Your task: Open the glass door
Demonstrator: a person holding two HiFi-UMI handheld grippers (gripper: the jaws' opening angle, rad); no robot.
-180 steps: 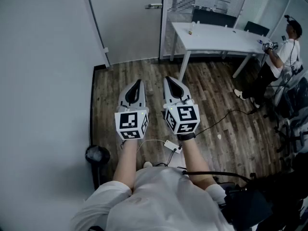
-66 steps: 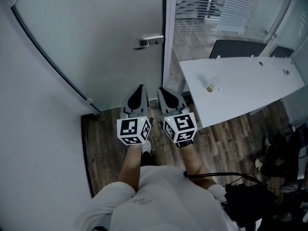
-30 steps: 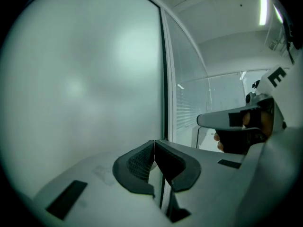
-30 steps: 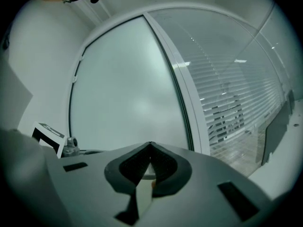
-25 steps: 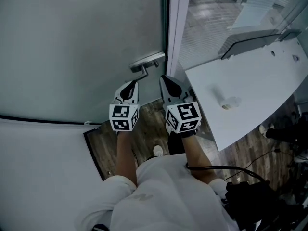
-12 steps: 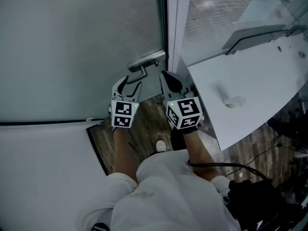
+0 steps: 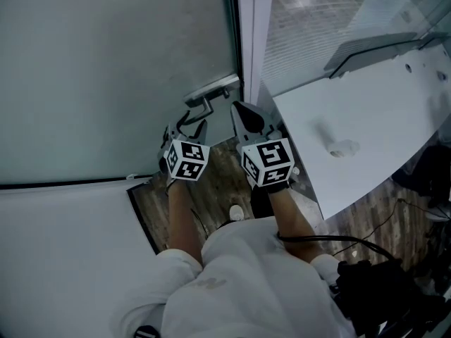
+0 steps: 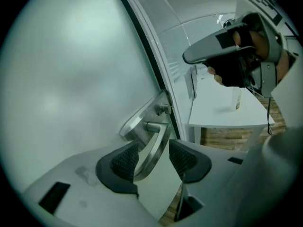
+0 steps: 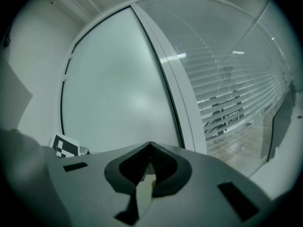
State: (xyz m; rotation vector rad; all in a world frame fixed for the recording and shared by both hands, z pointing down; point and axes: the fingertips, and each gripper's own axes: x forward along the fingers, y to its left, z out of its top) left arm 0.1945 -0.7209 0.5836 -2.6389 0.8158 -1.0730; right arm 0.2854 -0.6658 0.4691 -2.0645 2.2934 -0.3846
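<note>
The glass door [image 7: 120, 69] fills the upper left of the head view, frosted and shut against its pale door frame [image 7: 250, 41], which runs down the upper middle. Its metal lever handle [image 8: 154, 143] sits at the door's right edge, close to that frame. The left tool [image 7: 189, 123] is set around the lever. In the left gripper view the lever passes between the ribbed pads [image 8: 124, 161]. The jaws are opening and neither pad presses the metal, so nothing is grasped yet. The right tool [image 7: 244, 115], just right of it in the head view, is clenched on nothing, its tip near the frame. A white worktop [image 7: 366, 104] takes up the right side.

The likely trouble is a poor bite. The lever crosses the gap at a slant and lies closer to one pad, so a closing grip may catch only an edge and skid off the smooth metal when the handle is pressed down. Hauling on the door before the latch clears would risk the same slip. The idle right tool sits close enough to the door edge to be struck if the door swings toward the person.
</note>
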